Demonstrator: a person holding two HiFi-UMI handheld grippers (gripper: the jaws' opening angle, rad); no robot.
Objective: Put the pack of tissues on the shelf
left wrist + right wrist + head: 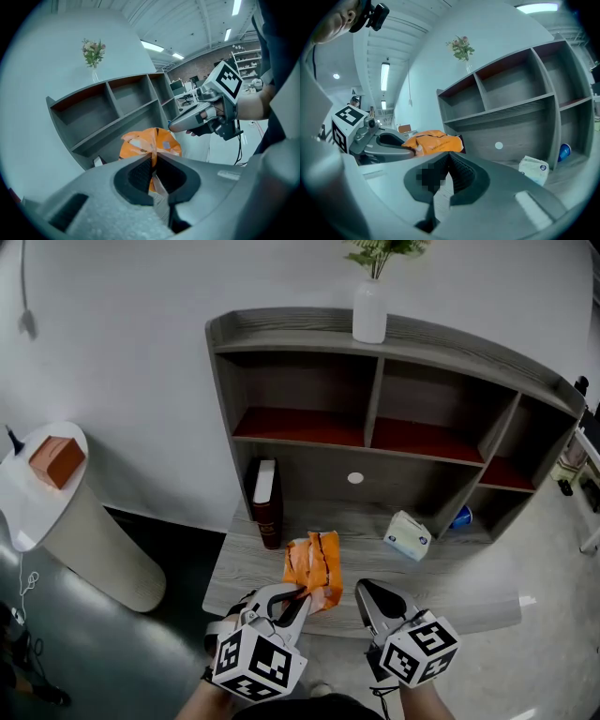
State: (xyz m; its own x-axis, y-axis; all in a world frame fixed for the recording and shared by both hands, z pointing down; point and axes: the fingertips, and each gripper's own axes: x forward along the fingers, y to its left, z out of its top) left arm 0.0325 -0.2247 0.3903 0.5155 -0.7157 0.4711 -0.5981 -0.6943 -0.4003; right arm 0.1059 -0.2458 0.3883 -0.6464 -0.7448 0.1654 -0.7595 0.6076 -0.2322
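Before the shelf [281, 322], left gripper [300, 595] pinches just the orange pack [317, 568] by its edge, which may slip; right gripper [362, 586] closed, empty

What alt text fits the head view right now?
The left gripper is shut on a crinkled orange pack, held before a grey shelf unit; the right gripper is shut and empty beside it. A white pack lies on the lowest board.

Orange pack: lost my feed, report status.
Left gripper shut on orange pack, short of shelf. Right gripper shut, empty. White pack lies off to the right.
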